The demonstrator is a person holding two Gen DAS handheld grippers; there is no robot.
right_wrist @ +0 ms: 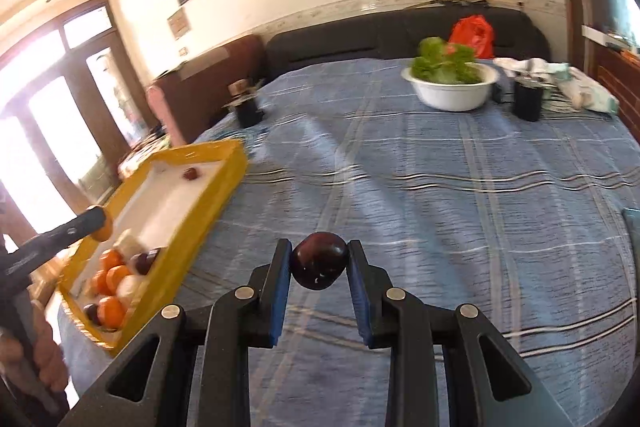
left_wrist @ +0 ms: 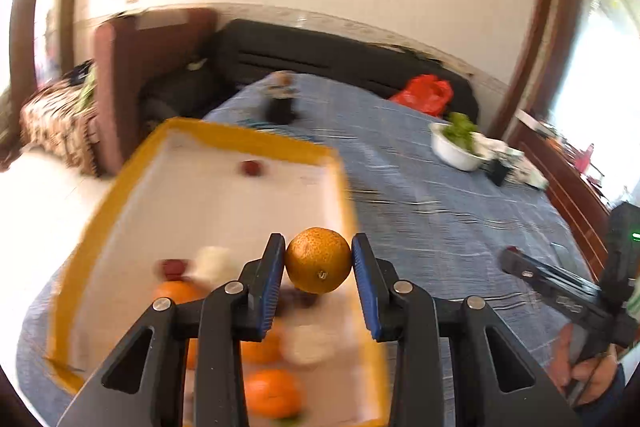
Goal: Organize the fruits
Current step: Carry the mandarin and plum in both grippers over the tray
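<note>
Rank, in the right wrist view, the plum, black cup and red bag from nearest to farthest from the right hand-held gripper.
1. Plum, between the right hand-held gripper pads.
2. Black cup, far right on the table.
3. Red bag, on the sofa behind.

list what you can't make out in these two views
- Left wrist view: fruit at the near end of the tray is motion-blurred and partly behind the left gripper holding an orange; the pale lumps can't be identified.
- Right wrist view: table under the plum is hidden by the right gripper.
</note>
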